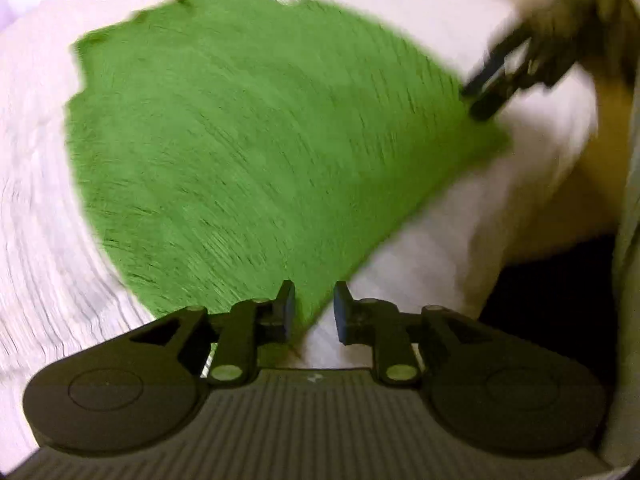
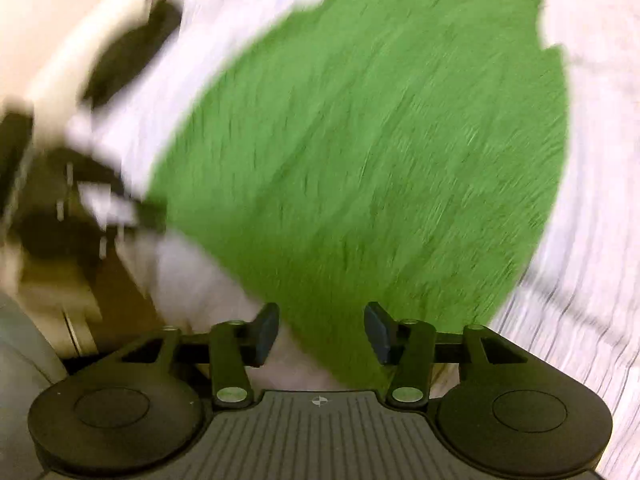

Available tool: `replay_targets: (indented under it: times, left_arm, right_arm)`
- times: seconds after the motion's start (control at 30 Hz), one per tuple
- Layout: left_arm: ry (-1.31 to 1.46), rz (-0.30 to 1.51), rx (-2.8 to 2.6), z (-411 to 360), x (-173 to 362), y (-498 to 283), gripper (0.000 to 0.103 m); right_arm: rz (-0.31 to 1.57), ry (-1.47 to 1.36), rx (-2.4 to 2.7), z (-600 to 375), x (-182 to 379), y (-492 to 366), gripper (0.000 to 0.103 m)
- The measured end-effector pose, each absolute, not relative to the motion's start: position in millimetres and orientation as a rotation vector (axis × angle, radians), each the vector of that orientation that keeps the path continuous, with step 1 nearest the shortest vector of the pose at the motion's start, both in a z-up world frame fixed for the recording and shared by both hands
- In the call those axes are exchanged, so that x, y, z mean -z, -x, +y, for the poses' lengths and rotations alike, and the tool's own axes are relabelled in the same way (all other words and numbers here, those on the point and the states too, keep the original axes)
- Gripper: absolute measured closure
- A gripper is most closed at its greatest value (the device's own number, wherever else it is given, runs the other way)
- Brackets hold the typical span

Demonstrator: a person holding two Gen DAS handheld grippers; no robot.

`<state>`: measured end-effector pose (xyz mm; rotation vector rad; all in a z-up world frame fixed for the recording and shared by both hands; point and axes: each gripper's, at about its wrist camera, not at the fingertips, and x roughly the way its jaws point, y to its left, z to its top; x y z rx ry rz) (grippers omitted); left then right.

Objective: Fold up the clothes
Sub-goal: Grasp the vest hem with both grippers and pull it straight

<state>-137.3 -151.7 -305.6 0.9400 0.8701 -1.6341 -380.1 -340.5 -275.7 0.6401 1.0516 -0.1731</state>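
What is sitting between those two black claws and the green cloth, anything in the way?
Nothing visible. The green cloth lies flat on the white bed cover, with nothing on top. The left gripper and right gripper each stand open just above a near corner, only air between. The pictures are blurred, so small things could escape notice.

Green cloth (image 1: 260, 140) lies flat on white bedding (image 1: 32, 200) (blurred), left gripper (image 1: 314, 308) parted above.

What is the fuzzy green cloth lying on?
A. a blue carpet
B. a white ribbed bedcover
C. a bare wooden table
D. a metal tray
B: the fuzzy green cloth lies spread flat with the white ribbed bedcover showing all around its edges in both wrist views.
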Motion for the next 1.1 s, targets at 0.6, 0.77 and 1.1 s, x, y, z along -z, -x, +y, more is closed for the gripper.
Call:
replay_targets:
  times: [0.6,0.77,1.1]
  left_arm:
    - [-0.869,1.063,1.128,-127,353,125,0.074]
    - [-0.839,1.204,0.981,-134,329,120,0.075]
    - [-0.762,1.017,0.907,-185,205,151,0.060]
  right_arm:
    - [1.359,-0.456,0.414,-312,324,363,0.053]
    - [1.434,-0.719,0.497,-341,320,396,0.053]
    - [1.146,-0.730,0.545,-386,205,376,0.012]
